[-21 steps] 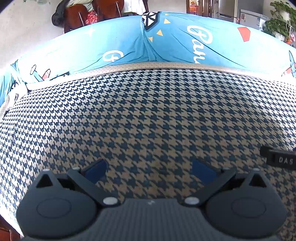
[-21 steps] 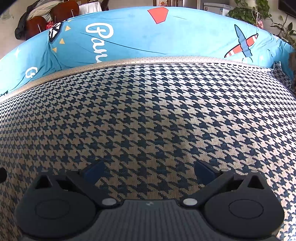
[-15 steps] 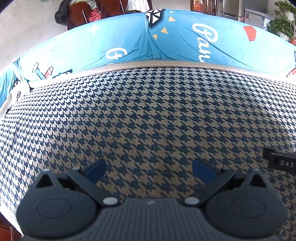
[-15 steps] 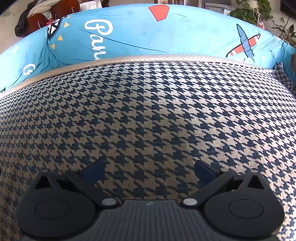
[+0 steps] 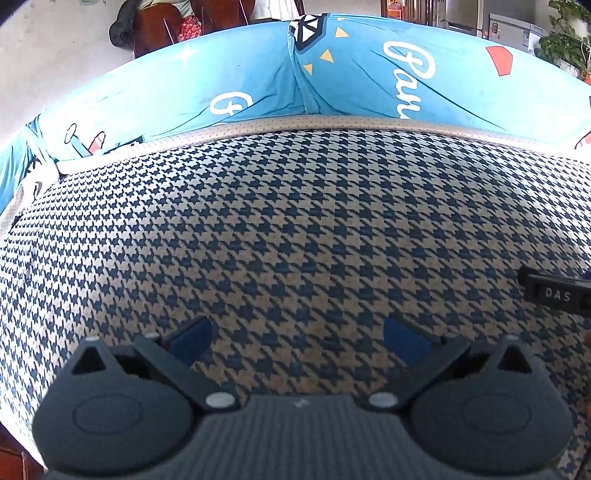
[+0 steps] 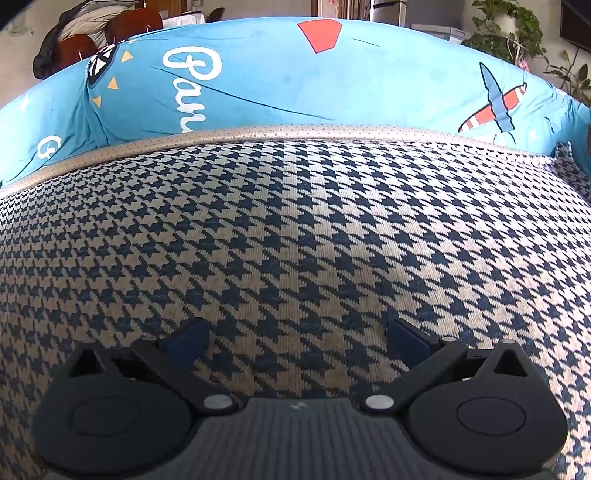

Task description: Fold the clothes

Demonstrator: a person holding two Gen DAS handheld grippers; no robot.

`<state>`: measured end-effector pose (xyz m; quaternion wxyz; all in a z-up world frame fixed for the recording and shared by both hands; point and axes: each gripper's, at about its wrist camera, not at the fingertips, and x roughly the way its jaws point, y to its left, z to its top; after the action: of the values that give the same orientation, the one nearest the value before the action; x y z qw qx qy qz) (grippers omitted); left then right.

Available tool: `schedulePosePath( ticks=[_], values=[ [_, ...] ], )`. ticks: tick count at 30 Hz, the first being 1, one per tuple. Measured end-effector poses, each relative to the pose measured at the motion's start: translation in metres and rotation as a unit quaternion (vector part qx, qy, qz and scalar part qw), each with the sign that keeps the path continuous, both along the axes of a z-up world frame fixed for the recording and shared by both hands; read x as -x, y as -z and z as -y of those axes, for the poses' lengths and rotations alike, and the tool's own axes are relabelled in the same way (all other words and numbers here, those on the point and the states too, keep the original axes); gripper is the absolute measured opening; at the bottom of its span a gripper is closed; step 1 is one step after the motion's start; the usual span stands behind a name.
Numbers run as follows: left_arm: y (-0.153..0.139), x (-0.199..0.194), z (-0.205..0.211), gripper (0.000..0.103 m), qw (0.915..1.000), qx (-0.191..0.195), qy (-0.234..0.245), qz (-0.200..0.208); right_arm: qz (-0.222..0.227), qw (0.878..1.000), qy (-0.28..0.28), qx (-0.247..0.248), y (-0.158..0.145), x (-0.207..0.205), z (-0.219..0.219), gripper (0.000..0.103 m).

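Note:
A houndstooth garment, dark blue on beige, lies spread flat and fills most of both views. A beige dotted band runs along its far edge. My left gripper hangs just above the cloth, tilted down, open, with only fabric showing between its blue pads. My right gripper hovers over the same garment, open and holding nothing. At the right edge of the left wrist view a black lettered part pokes in over the cloth.
Under the garment lies a bright blue printed sheet, visible beyond the far edge. Behind it stand brown chairs draped with dark clothing, potted plants and a white appliance. The garment's right corner folds up near the sheet.
Both views have drifted only slightly over the garment. The jaws of both grippers stay wide apart and the cloth has not moved.

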<state>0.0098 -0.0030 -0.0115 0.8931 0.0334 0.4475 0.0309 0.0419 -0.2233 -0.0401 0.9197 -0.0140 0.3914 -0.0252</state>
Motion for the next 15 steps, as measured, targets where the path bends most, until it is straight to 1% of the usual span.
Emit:
schedulePosePath(
  ticks=[3, 5, 7, 13, 14, 15],
  values=[
    [0.000, -0.001, -0.002, 0.103, 1.0000, 0.004, -0.001, -0.002, 0.009, 1.000, -0.008, 0.005, 0.004, -0.018, -0.011, 0.103],
    [-0.001, -0.003, -0.003, 0.103, 1.0000, 0.006, -0.003, -0.003, 0.011, 1.000, -0.008, 0.006, 0.000, -0.019, -0.016, 0.103],
    [-0.001, -0.003, -0.002, 0.103, 1.0000, 0.007, -0.006, -0.003, 0.007, 1.000, -0.002, 0.008, 0.011, -0.059, -0.029, 0.103],
    [0.001, -0.008, -0.005, 0.103, 0.9998, 0.010, -0.017, -0.005, 0.025, 1.000, 0.010, 0.016, 0.027, -0.136, -0.024, 0.103],
    [0.001, -0.008, -0.005, 0.103, 0.9997, 0.010, -0.021, -0.002, 0.027, 0.999, 0.011, 0.015, 0.028, -0.144, -0.024, 0.103],
    [0.001, -0.008, -0.007, 0.103, 0.9997, 0.006, -0.024, 0.002, 0.030, 0.999, 0.012, 0.014, 0.027, -0.138, -0.019, 0.103]
  ],
)
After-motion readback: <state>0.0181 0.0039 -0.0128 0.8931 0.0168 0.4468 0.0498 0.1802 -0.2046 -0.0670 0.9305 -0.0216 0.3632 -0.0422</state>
